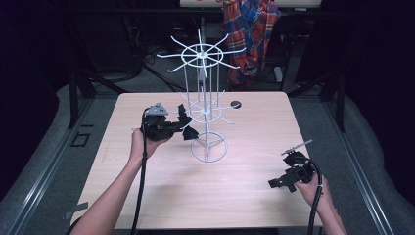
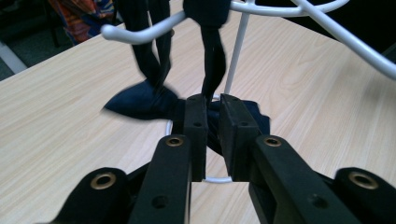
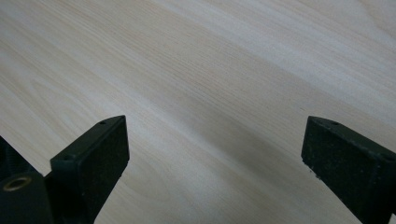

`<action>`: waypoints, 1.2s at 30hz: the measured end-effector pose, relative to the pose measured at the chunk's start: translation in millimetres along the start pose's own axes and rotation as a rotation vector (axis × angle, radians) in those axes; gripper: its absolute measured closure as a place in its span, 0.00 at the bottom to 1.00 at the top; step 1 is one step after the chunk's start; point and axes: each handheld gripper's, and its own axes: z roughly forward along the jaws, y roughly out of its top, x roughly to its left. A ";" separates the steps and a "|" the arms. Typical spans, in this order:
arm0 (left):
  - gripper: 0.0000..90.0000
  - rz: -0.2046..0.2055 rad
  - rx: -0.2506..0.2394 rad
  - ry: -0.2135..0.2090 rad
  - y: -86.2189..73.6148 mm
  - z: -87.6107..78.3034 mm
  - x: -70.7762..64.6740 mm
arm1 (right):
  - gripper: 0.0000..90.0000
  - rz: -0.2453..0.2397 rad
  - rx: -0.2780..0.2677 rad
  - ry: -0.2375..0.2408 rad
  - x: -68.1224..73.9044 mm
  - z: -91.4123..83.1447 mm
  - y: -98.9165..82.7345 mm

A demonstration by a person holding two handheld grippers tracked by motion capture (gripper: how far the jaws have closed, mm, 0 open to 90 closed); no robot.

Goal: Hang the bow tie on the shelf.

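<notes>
Here, the left gripper [image 1: 185,126] is hovering beside a white wire rack [image 1: 203,88] standing near the middle of the desk [image 1: 235,196], with a dark cloth item [image 2: 149,100] hanging by its black straps [image 2: 154,51] from one of the rack's lower arms. In the left gripper view, its jaws are standing narrow, with only a thin slit between the pads, and the dark cloth is lying just beyond and partly behind their tips; whether the pads are pinching any fabric is hard to tell. The right gripper [image 1: 281,182] is resting low over the near right part of the desk, well apart from the rack, its jaws spread wide over bare wood with nothing between them.

The desk is showing a pale wood-grain top, with a small dark round cap [image 1: 236,104] set in it behind the rack. Grey carpet [image 1: 49,147] is surrounding the desk, the room beyond is lying in darkness, and a plaid shirt [image 1: 249,34] is hanging at the back.

The cloth item is looking blurred in the left gripper view, and its shape is staying unclear; in the high view it is partly hidden by the gripper. The rack's upper arms are being cut off at the top of the left gripper view.
</notes>
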 end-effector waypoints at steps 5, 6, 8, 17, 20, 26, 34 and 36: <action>0.83 -0.001 -0.002 -0.006 0.0 -3.2 0.4 | 0.08 0.002 0.003 -0.001 0.2 -0.5 0.2; 0.81 0.003 0.002 -0.002 0.0 -4.3 0.9 | 0.08 0.003 0.004 -0.002 0.4 -0.7 0.3; 0.77 -0.004 -0.001 -0.007 -0.6 -7.0 2.0 | 0.08 0.002 0.005 -0.003 0.6 -1.0 0.3; 0.47 -0.047 0.029 0.017 -5.9 -22.1 5.1 | 0.08 0.001 -0.011 -0.008 2.2 -4.7 0.3; 0.40 -0.059 0.040 0.025 -6.3 -28.6 4.5 | 0.08 0.002 -0.023 -0.005 1.6 -5.3 0.3; 0.28 -0.083 0.068 0.064 -10.6 -39.3 6.5 | 0.07 0.010 -0.029 -0.010 3.1 -5.0 0.9; 0.18 -0.083 0.118 0.123 -18.3 -58.1 1.1 | 0.06 -0.002 -0.043 -0.021 6.6 -5.6 2.6; 0.17 -0.088 0.128 0.131 -20.4 -62.6 -0.5 | 0.06 -0.012 -0.031 -0.025 6.6 -6.5 3.0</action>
